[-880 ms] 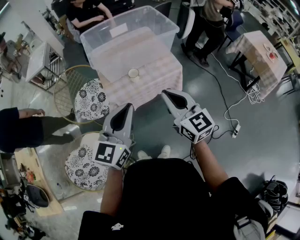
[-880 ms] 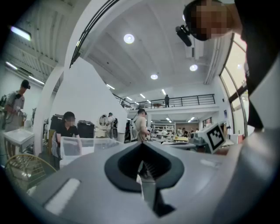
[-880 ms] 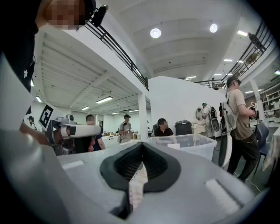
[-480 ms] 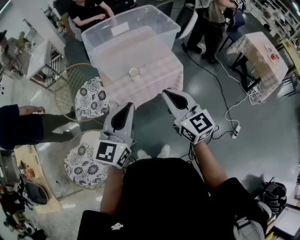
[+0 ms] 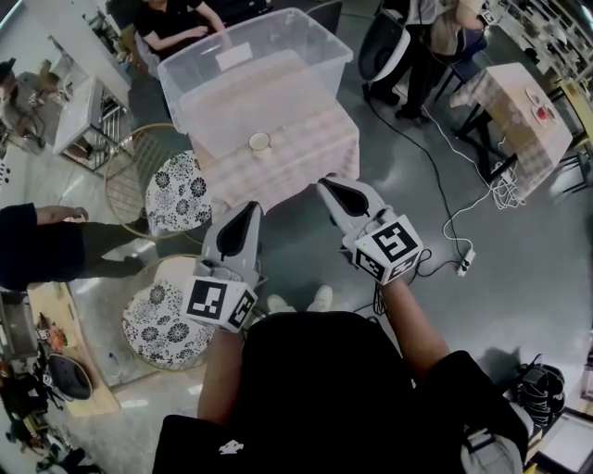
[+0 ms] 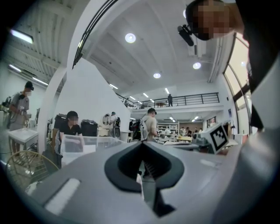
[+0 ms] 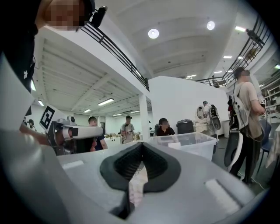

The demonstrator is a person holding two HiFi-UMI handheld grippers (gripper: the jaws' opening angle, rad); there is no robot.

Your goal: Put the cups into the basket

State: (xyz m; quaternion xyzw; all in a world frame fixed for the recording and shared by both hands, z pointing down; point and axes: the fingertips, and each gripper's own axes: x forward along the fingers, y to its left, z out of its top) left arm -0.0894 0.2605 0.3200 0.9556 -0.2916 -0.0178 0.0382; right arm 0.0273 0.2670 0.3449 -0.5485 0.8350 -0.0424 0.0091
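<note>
Cup (image 5: 259, 142) stands upright on the table (image 5: 306, 155), just in front of the basket (image 5: 320, 56) (not in it yet). It is ahead of both grippers, well apart from them. The left gripper (image 5: 248, 209) points almost straight at it. The right gripper (image 5: 324, 183) is off to one side. Both are clenched tight on nothing.

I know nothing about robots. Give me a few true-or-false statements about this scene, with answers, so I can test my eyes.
1. The left tongs and the right tongs are both shut and empty. True.
2. The right tongs grip the cup. False: the cup stands well ahead of them, by the clear bin.
3. The table has a checked cloth. True.
4. The flowered chairs stand on the person's right. False: they stand on the left.
</note>
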